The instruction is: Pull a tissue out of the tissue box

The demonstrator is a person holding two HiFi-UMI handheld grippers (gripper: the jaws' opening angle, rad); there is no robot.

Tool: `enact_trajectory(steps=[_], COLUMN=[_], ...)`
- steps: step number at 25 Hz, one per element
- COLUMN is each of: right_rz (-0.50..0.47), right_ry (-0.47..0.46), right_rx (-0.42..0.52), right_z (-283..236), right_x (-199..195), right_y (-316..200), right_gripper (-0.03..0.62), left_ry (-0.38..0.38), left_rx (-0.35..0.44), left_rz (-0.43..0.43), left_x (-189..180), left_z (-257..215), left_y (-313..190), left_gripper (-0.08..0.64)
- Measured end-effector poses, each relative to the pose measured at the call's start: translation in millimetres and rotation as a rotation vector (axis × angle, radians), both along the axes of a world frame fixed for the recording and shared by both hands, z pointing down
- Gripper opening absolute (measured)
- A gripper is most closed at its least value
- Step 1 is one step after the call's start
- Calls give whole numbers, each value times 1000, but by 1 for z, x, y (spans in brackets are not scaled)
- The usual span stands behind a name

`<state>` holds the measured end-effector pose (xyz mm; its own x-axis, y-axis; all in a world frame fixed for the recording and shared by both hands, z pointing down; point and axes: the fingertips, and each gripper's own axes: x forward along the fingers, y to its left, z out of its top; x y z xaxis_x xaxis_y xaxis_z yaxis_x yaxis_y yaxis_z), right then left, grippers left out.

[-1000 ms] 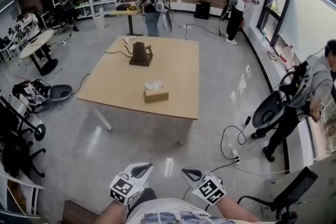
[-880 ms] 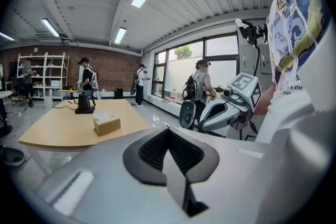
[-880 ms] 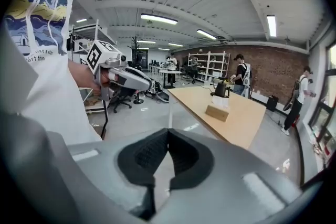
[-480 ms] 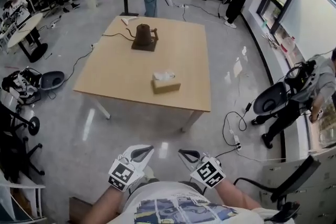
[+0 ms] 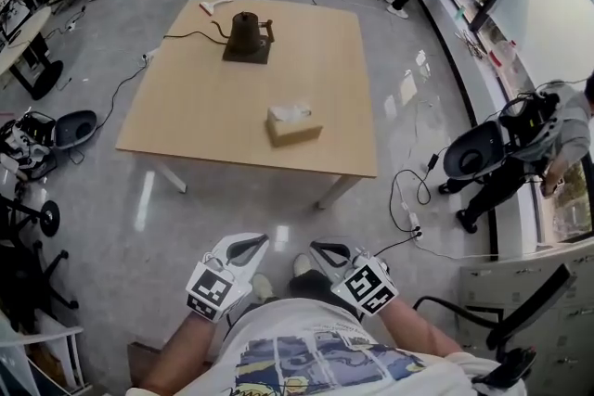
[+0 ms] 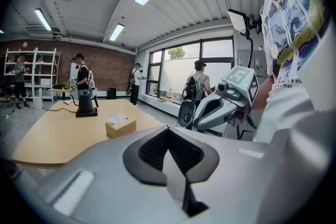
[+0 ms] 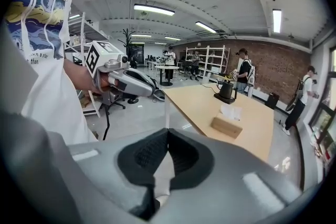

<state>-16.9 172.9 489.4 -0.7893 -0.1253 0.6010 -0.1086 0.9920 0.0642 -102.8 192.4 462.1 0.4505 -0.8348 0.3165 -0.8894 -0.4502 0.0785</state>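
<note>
Clearly, nothing has been pulled yet: the tissue box (image 5: 295, 129), a tissue (image 5: 290, 112) poking from its top, sits on the worktop (image 5: 186, 116) at upper centre. The left gripper (image 5: 249, 245) and right gripper (image 5: 325, 249) are held at lower centre, well apart from it, jaws pressed together on nothing.

Matt pale wood table (image 5: 186, 125), cardboard tissue box (image 5: 295, 131), glossy grey floor (image 5: 241, 207)

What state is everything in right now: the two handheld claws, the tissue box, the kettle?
left gripper: shut, empty, short of the table.
right gripper: shut, empty.
tissue box: flat on the table, untouched.
tissue: sticking up out of the box's top.
kettle: upright on its base.
</note>
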Motion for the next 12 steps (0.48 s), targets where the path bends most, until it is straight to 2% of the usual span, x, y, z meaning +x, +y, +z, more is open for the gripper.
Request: enact_trajectory(steps=[9,12], right_rz=[5,-1], right_ry=[-21,-33], right_rx=[-19,-24], right_z=[-1,-1], right_x=[-13,-17], right_y=[-59,-92], right_gripper=[3,3], left_ry=[-15,-17], left_rx=[-26,-37], left_rz=[0,-12], left_x=[-13,-19], left_z=[0,1], left_y=[-56,-88], left_gripper=[2,2])
